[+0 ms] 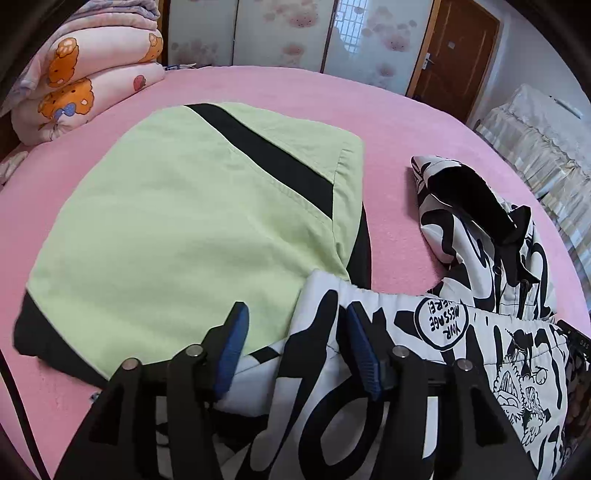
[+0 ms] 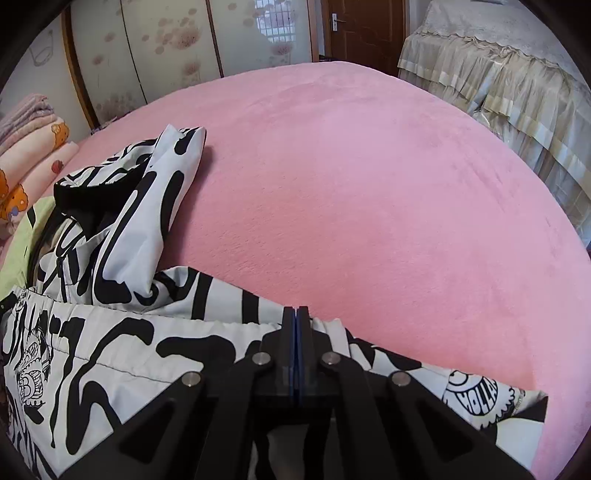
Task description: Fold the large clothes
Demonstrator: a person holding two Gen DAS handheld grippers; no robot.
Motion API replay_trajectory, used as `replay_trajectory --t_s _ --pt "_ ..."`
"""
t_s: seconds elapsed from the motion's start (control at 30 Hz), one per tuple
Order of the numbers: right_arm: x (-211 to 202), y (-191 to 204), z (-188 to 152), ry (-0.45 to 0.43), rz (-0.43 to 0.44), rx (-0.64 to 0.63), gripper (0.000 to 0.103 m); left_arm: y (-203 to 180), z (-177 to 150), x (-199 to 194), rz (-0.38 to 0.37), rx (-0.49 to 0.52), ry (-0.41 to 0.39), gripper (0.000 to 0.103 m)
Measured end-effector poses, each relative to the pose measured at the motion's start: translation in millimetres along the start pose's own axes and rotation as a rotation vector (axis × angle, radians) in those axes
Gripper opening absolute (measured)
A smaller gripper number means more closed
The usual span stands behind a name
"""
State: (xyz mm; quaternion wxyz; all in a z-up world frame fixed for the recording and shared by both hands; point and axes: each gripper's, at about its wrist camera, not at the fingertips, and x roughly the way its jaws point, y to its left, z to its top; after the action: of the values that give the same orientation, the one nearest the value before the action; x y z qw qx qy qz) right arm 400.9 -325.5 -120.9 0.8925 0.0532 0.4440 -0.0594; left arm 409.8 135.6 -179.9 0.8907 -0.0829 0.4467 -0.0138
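Observation:
A white jacket with black cartoon print (image 1: 480,332) lies on the pink bed (image 1: 388,122), its hood (image 1: 465,199) towards the far side. My left gripper (image 1: 295,314) is open, its blue pads on either side of the jacket's gathered hem where it overlaps a folded light-green and black garment (image 1: 177,229). In the right wrist view the same jacket (image 2: 110,350) fills the lower left. My right gripper (image 2: 296,314) is shut at the jacket's gathered hem edge; whether cloth lies between the pads is hidden.
A stack of folded pink cartoon quilts (image 1: 74,81) sits at the bed's far left. Sliding floral wardrobe doors (image 1: 280,33) and a brown door (image 1: 454,55) stand behind. A beige covered piece of furniture (image 2: 498,74) stands to the right of the pink bed (image 2: 369,184).

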Motion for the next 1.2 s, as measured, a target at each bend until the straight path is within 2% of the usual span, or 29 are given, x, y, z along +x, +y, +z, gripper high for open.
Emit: replay_trajectory --t_s 0.3,0.47,0.67,0.73,0.8,0.83,1.03,1.2 --pt "-42 12 3 0.02 0.038 0.027 0.005 -10 -3 -43 0.029 0.04 0.027 0.055" --pt "-74 28 -8 0.03 0.043 -0.011 0.008 -19 -14 -76 0.034 0.076 0.042 0.056" --pt "-114 41 -24 0.036 0.096 -0.05 0.009 -36 -39 -115 0.038 0.155 0.06 0.059" --pt "-127 44 -31 0.044 0.122 -0.051 0.014 -43 -46 -125 0.033 0.174 0.073 0.06" --pt "-135 46 -36 0.045 0.13 -0.055 0.031 -50 -54 -135 0.027 0.194 0.09 0.061" --pt "-139 47 -39 0.043 0.133 -0.057 0.034 -54 -58 -139 0.022 0.203 0.099 0.062" --pt "-152 53 -46 0.064 0.181 -0.056 0.036 -77 -73 -149 -0.007 0.244 0.122 0.064" --pt "-144 61 -38 0.089 0.204 -0.064 0.038 -92 -63 -142 -0.044 0.262 0.136 0.064"
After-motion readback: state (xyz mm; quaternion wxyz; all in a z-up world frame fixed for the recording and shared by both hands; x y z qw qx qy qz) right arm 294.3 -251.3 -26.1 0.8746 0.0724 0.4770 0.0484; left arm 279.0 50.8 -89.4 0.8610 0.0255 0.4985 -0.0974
